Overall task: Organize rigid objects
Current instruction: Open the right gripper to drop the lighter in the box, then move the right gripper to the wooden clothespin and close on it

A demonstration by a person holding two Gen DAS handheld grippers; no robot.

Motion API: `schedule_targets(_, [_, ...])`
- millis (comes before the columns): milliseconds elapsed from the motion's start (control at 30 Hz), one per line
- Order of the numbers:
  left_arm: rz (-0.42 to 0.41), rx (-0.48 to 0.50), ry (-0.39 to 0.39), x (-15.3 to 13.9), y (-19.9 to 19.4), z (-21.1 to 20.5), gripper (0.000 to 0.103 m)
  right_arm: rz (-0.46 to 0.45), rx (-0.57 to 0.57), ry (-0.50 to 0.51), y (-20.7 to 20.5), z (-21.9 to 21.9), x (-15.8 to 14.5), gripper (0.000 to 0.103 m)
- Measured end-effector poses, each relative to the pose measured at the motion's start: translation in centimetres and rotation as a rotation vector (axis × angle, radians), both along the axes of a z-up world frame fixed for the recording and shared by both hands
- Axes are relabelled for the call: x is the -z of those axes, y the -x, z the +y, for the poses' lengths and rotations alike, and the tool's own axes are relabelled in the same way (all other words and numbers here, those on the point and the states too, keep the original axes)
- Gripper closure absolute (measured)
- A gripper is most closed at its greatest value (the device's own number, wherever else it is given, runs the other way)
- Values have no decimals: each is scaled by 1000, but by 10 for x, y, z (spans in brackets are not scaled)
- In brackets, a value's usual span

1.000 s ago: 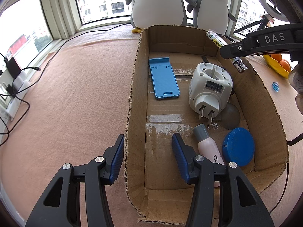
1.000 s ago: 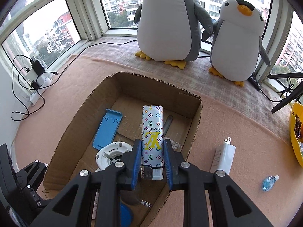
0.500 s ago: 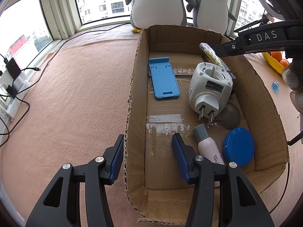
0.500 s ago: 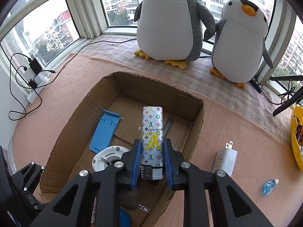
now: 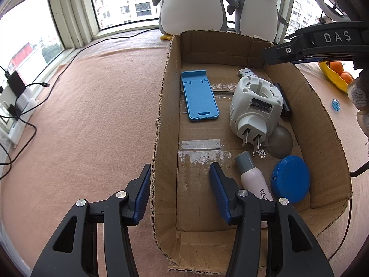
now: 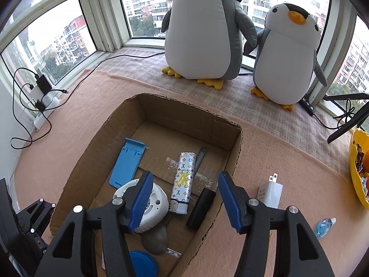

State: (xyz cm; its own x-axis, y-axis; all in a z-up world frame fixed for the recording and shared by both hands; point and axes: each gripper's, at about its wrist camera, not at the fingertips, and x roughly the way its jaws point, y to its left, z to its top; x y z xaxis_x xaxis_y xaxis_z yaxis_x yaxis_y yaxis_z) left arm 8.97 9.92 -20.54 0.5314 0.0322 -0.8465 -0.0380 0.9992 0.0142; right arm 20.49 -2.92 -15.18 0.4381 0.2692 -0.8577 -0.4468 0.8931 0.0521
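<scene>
A cardboard box (image 6: pixel 233 161) (image 5: pixel 166 92) sits on the pink mat. The patterned lighter (image 6: pixel 182 182) lies flat on the box floor, beside a blue phone stand (image 6: pixel 126 161) (image 5: pixel 199 97), a white plug adapter (image 5: pixel 256 106) (image 6: pixel 150 205), a black stick (image 6: pixel 200 207), a pink tube (image 5: pixel 253 180) and a blue lid (image 5: pixel 290 179). My right gripper (image 6: pixel 185 198) is open and empty above the lighter. My left gripper (image 5: pixel 180 189) is open and straddles the box's left wall. A white charger (image 6: pixel 269 191) and a small blue bottle (image 6: pixel 325 226) lie on the mat right of the box.
Two plush penguins (image 6: pixel 203 27) (image 6: pixel 288 55) stand behind the box by the window. A yellow bowl (image 6: pixel 357 175) with fruit is at the right edge. Cables and a power strip (image 6: pixel 39 106) lie at the left.
My right gripper has opened and let go of the patterned lighter, which now lies on the box floor. The right gripper has drawn back and up. My left gripper has not moved.
</scene>
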Motion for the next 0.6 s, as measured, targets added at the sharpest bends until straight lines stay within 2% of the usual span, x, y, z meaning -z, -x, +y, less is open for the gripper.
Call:
schedule_targets(267, [0,1,-1,0,1,0,53,-2,21,-14,5,-17,-7,48])
schedule_targets(600, [-1,0,-1,0,1,2,53,12,113,-33,7,-69,-12,48])
